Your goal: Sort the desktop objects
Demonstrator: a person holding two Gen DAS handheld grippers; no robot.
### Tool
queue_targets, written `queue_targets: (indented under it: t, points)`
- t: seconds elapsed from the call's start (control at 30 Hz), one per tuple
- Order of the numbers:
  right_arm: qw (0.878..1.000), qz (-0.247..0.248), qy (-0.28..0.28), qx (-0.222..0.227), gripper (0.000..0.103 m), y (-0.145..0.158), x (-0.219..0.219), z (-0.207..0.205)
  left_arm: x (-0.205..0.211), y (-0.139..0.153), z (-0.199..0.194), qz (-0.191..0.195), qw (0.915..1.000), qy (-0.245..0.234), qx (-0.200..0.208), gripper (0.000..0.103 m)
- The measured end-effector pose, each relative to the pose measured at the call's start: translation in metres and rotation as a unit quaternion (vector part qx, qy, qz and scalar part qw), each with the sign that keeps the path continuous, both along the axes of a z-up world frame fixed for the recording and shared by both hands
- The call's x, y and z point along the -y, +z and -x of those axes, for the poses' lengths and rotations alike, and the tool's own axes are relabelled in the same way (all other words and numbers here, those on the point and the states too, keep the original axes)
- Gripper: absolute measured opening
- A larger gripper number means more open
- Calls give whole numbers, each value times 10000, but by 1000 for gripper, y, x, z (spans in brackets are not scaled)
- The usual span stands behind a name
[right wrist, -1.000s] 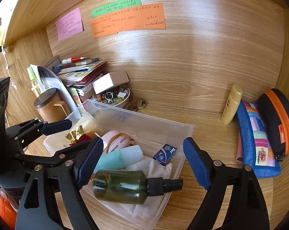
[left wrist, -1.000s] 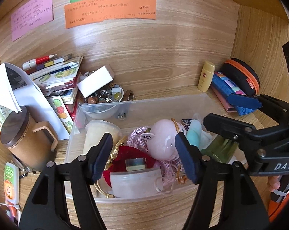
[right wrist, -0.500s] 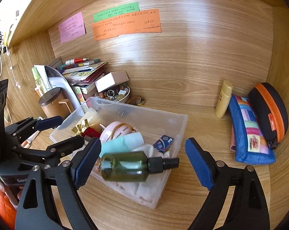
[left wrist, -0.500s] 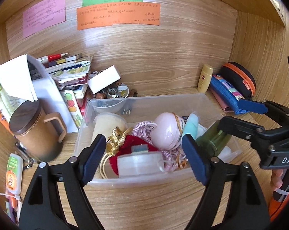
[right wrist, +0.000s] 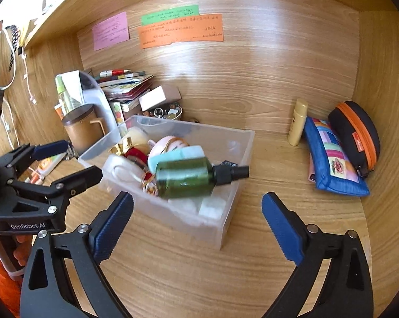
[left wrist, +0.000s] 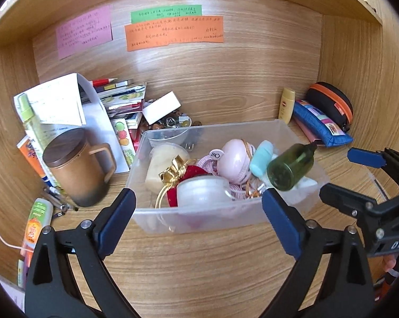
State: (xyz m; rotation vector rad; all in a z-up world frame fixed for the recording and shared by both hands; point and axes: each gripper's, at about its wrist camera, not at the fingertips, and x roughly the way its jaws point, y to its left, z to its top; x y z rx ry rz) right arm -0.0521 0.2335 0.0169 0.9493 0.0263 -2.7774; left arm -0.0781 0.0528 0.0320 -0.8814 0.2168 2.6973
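A clear plastic bin (left wrist: 239,126) (right wrist: 236,212) sits on the wooden desk, full of small items. A green spray bottle (left wrist: 289,167) (right wrist: 186,177) lies on top at its right end, beside a teal bottle (left wrist: 261,157) and a pink round case (left wrist: 233,160). A white jar (left wrist: 202,193), a red item with gold ribbon and a cream cup fill the left end. My left gripper (left wrist: 198,205) (right wrist: 69,161) hangs before the bin's front wall, jaws opening, gripping nothing. My right gripper (right wrist: 196,204) (left wrist: 351,177) is off the bin's right corner, jaws opening, also holding nothing.
A lidded brown mug (left wrist: 77,169), leaning papers and a book stack (left wrist: 120,98) crowd the left. A white box (left wrist: 161,107) and trinket bowl (left wrist: 173,124) sit behind the bin. A yellow tube (left wrist: 286,104), blue pencil case (left wrist: 321,124) and black-orange case (left wrist: 331,103) line the right wall.
Both grippers have drawn back from the bin, which now looks smaller and farther off. Both pairs of jaws have spread wider. The green bottle stays lying in the bin.
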Motion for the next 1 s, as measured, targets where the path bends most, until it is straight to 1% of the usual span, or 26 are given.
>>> queue_targets:
  t: [0.2,0.37,0.5,0.6,0.67,0.9,1.0]
  points:
    - [9998,-167,-112,-31,98,-9,3,-21,5,-3,-18,-93,9999,111,-68,97]
    - [9994,-200,-296,-18,98,-16,-1,-33,3,-6,-35,155,9990,303,-288,97]
    - [9994,-142,-314,56,102,-23,-3,-39,1,-6,-44,197,9983,359,-406,99]
    - [9987,-304,-414,-5,102,-24,-2,-42,-1,-9,-45,136,9991,256,-306,100]
    - [9984,-323,-456,-49,102,-22,-3,-43,-4,-11,-46,144,9992,257,-275,100]
    - [9979,-137,-569,-273,102,-4,-14,-46,-3,-16,-41,28,9994,305,-169,100]
    - [9980,-19,-563,-291,102,0,-17,-44,-1,-19,-38,-58,9995,300,-108,100]
